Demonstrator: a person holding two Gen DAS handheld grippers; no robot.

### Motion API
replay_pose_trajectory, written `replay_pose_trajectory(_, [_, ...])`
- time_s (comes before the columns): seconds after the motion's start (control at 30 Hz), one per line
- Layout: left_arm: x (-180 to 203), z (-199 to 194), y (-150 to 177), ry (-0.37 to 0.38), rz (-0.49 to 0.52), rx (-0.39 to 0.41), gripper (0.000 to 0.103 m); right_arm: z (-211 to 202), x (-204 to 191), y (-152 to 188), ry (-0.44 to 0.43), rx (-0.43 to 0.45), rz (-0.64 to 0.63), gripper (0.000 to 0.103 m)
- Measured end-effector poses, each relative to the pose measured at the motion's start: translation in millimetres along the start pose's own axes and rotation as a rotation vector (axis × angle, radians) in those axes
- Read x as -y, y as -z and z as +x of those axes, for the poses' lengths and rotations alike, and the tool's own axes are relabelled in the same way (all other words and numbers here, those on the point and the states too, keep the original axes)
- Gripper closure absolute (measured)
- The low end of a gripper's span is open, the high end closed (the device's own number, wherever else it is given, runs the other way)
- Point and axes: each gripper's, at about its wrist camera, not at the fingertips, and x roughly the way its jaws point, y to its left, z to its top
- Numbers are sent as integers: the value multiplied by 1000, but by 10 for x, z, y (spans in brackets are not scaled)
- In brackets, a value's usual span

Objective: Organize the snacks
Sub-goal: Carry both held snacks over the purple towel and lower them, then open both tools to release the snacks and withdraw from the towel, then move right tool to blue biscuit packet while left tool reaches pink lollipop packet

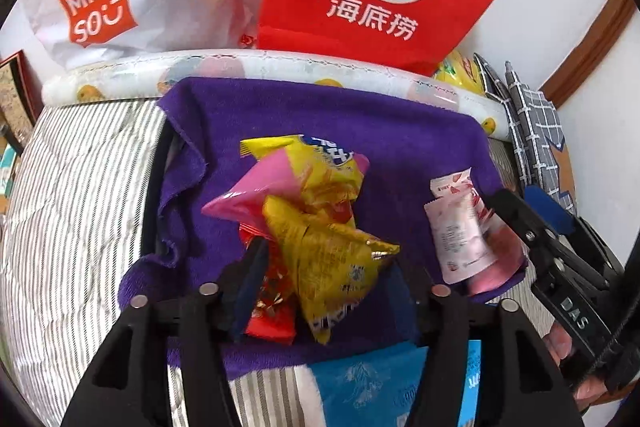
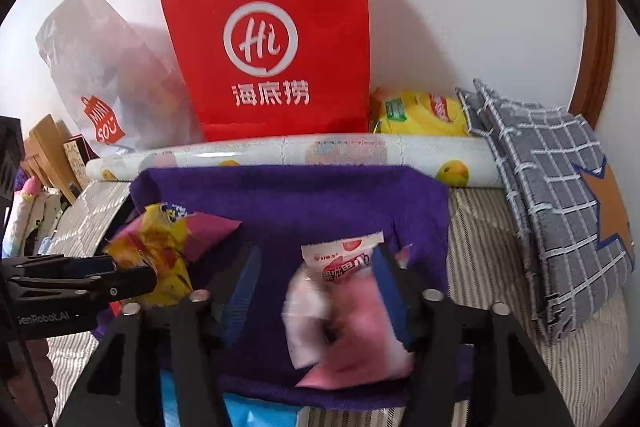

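Ahead, beyond both pairs of tongs, a red paper bag (image 2: 268, 39) is standing against the wall beside a white Miniso bag (image 1: 96, 3), and nearer in, a purple towel (image 1: 320, 115) is lying spread under the fingers. The left gripper (image 1: 324, 271) is sitting with its fingers apart around a heap of snacks on the towel, a yellow packet (image 1: 324, 259) overlapping a pink packet (image 1: 256, 195) and a red packet (image 1: 272, 311). The right gripper (image 2: 316, 291) is standing parted too, a blurred pink-and-white packet (image 2: 344, 311) lying between its fingers, against the right one.
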Motion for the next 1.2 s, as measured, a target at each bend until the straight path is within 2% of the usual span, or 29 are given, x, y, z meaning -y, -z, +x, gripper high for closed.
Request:
replay_pose_trajectory(0.1, [-6,-120,29,6,-4,14,35,-187,-69,-10,20,35,-29,26])
replay_pose_trajectory(0.17, [-4,-232,74,2,4,28,34,-308,-109,1,39,47,-38,25])
replay_pose_trajectory(0.27, [-13,-411,165,-13,8,47,32,-443,-144,20,55,34,-39,18])
replay_pose_trajectory(0.47, [-92,-741,389,-57,-7,63,30,-761,-130,151,75,23,23,14])
replay_pose_trajectory(0.63, [-168,-1022,630,-109,-35,101,22,-1047,-150,322,116,31,26,13])
replay_pose_trajectory(0.87, [-195,-1220,1024,-138,-13,122,19,-1392,-194,618,59,81,47,13])
replay_pose_trajectory(0.93, [-188,-1267,1146,-114,11,146,19,-1444,-206,706,42,67,58,13])
replay_pose_trajectory(1.07, [-199,-1332,1334,-113,24,203,19,-1486,-241,900,85,50,52,13])
replay_pose_trajectory(1.2, [-251,-1372,1481,-117,7,253,19,-1447,-309,1113,79,-32,30,13])
